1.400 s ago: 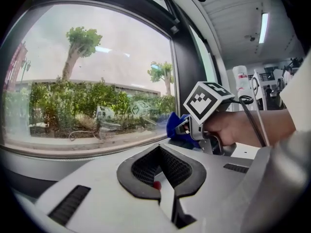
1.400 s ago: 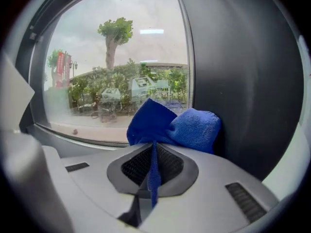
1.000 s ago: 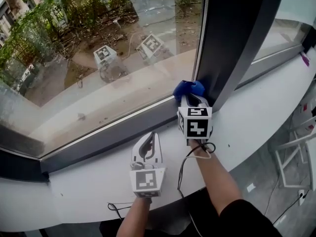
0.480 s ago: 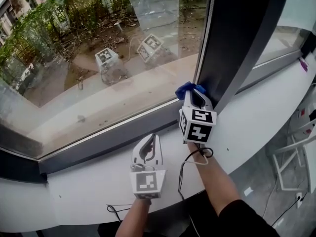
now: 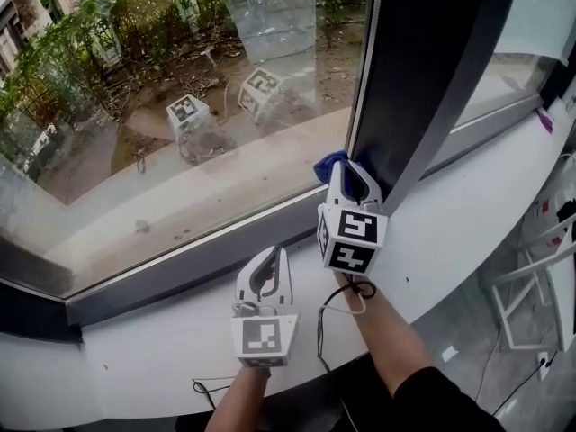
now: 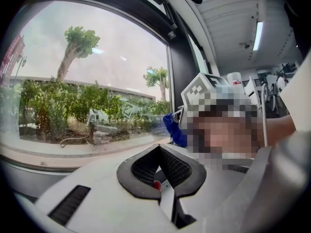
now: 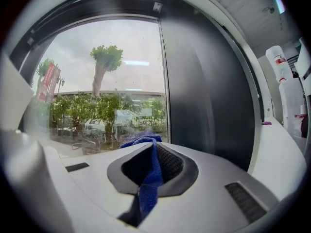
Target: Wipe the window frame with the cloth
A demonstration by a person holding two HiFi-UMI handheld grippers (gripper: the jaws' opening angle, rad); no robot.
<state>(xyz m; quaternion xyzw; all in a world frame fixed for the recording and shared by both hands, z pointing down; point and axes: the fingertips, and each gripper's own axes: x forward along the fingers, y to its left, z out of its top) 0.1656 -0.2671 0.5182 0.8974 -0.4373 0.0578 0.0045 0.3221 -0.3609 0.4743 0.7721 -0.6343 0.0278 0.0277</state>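
A blue cloth (image 5: 329,165) is pinched in my right gripper (image 5: 347,176), whose jaws are shut on it; the cloth's tip presses against the foot of the dark vertical window post (image 5: 414,70), where it meets the lower frame rail (image 5: 207,250). In the right gripper view the blue cloth (image 7: 148,176) runs down between the jaws, with the dark post (image 7: 209,96) straight ahead. My left gripper (image 5: 266,270) rests on the white sill (image 5: 153,349), its jaws shut with nothing between them. The left gripper view shows the cloth (image 6: 174,128) beside the right gripper's marker cube (image 6: 206,89).
A wide glass pane (image 5: 180,88) looks onto a garden and reflects both marker cubes. A second pane (image 5: 522,52) lies right of the post. White metal chairs (image 5: 531,286) stand on the floor at right. A black cable (image 5: 333,313) trails off the sill.
My right gripper with the cloth has lifted slightly up along the base of the post, then drawn slightly left. The left gripper has stayed resting on the sill.
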